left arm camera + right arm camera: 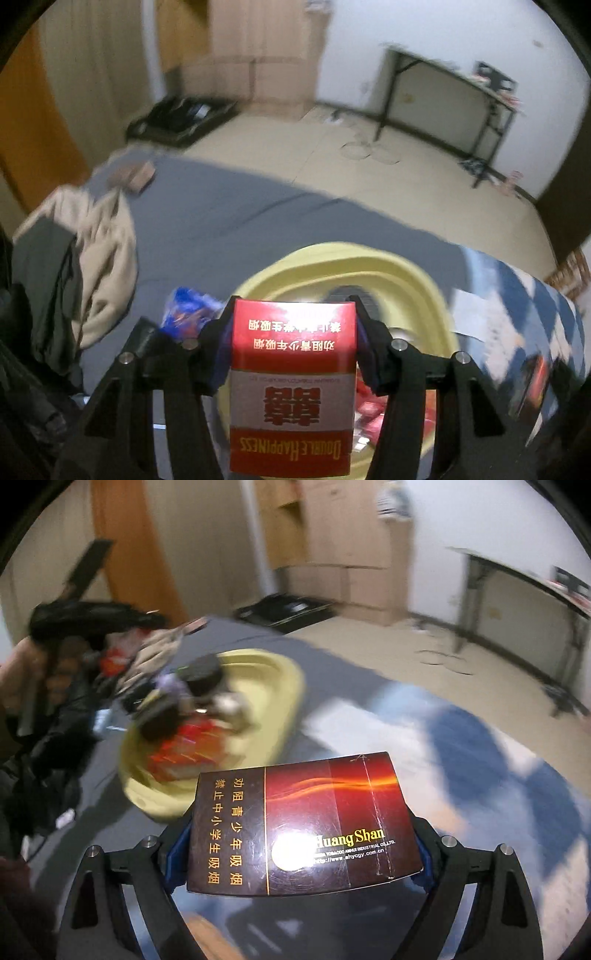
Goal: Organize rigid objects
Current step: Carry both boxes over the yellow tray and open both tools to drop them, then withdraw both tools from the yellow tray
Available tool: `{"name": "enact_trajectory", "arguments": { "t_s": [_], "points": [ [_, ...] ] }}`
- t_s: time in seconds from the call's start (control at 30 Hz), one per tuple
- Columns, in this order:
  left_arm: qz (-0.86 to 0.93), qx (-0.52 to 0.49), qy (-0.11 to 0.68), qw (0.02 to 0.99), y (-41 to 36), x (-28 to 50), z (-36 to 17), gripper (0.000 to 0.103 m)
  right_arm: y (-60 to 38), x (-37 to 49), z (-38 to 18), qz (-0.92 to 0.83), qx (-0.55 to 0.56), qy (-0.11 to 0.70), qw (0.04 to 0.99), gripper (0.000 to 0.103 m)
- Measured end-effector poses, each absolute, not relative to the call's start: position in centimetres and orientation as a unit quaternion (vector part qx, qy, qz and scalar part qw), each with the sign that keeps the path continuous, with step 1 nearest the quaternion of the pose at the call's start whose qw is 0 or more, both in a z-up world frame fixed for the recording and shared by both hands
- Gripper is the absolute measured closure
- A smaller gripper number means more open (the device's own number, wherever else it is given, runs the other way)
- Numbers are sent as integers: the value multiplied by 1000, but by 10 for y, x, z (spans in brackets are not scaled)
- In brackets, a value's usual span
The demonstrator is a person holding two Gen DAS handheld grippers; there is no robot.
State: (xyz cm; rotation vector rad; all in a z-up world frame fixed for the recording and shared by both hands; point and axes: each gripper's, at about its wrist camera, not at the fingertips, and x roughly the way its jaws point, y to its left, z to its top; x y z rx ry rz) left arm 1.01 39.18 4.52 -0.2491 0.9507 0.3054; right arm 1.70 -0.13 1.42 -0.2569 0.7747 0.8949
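Note:
My left gripper (293, 332) is shut on a red and white Double Happiness cigarette box (291, 384), held upright over the near part of a yellow basin (406, 280). The basin holds red packets (369, 413) and a dark round thing. In the right wrist view, my right gripper (303, 827) is shut on a dark red Huang Shan cigarette box (306, 823), gripped across its long sides. This box hangs to the right of the yellow basin (273, 690), which holds red boxes (184, 749), a black round lid and small jars. The left gripper (70, 627) shows blurred at far left.
The basin stands on a bed with a grey sheet (221, 221) and a blue and white checked quilt (461, 746). Beige and dark clothes (92, 251) lie at the left. A blue wrapper (188, 306) lies beside the basin. Beyond the bed are floor, a black tray, a folding table (461, 96).

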Motion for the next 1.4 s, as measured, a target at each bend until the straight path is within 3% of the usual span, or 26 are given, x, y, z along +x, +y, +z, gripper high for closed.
{"name": "enact_trajectory", "arguments": {
  "t_s": [0.27,0.5,0.57,0.7,0.77,0.97,1.1,1.2,1.4],
  "points": [
    [101,-143,498,849,408,36,-12,46,132,20,-2,420,-172,406,793,12],
    [82,-152,476,862,402,31,-8,44,182,28,-24,398,-226,406,791,12],
    [81,-147,473,865,400,27,-6,23,192,29,-29,399,-225,406,791,11],
    [57,-166,446,878,391,7,14,12,198,33,-33,416,-186,418,786,4],
    [49,-159,428,888,381,-12,31,0,190,29,-25,423,-173,409,790,0],
    [59,-131,398,906,336,-96,45,0,140,8,1,428,-144,352,820,0],
    [81,-138,418,894,306,-153,-2,0,83,-21,-4,440,-137,317,829,0],
    [102,-113,445,883,280,-179,-53,0,57,-39,-30,443,-145,341,816,0],
    [144,-121,450,873,270,-161,-96,0,63,-44,-75,417,-200,354,813,0]
  ]
}}
